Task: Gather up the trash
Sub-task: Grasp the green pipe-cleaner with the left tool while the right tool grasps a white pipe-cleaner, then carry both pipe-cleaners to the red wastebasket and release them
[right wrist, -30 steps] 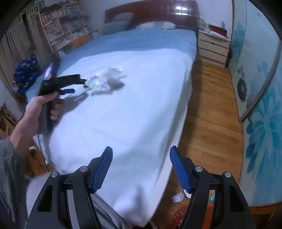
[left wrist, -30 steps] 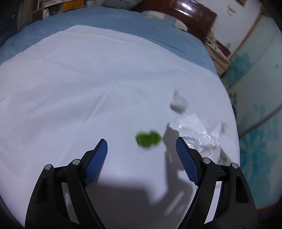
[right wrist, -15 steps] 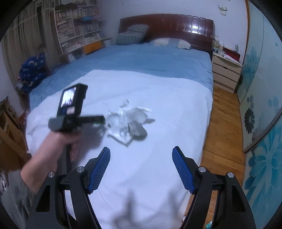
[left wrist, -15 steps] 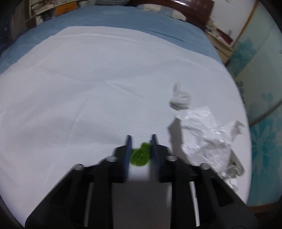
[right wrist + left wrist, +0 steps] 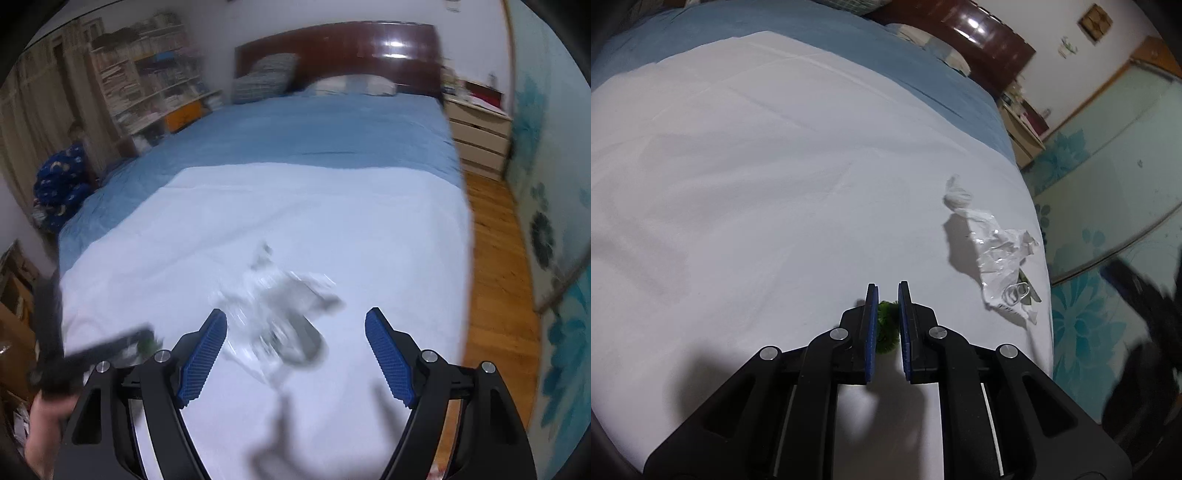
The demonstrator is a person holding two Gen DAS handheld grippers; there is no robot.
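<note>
My left gripper [image 5: 886, 295] is shut on a small green fuzzy ball [image 5: 887, 328], held between the blue pads just above the white sheet [image 5: 738, 184]. A crumpled clear plastic bag [image 5: 1001, 258] lies to its right, with a white tissue wad [image 5: 956, 195] beyond it. In the right wrist view my right gripper [image 5: 295, 332] is open and empty, above the blurred plastic bag [image 5: 273, 314]. The left gripper [image 5: 110, 347] shows there at the lower left, with the green ball [image 5: 149, 345] in it.
The white sheet covers the near half of a bed with a blue cover [image 5: 314, 125] and a dark headboard [image 5: 343, 51]. The bed's right edge drops to a wooden floor [image 5: 495, 258]. A nightstand [image 5: 476, 133] and bookshelves [image 5: 147, 92] stand at the back.
My left gripper closed on the green ball and has lifted it slightly. My right gripper swung from the bed's side to above the plastic bag, still open.
</note>
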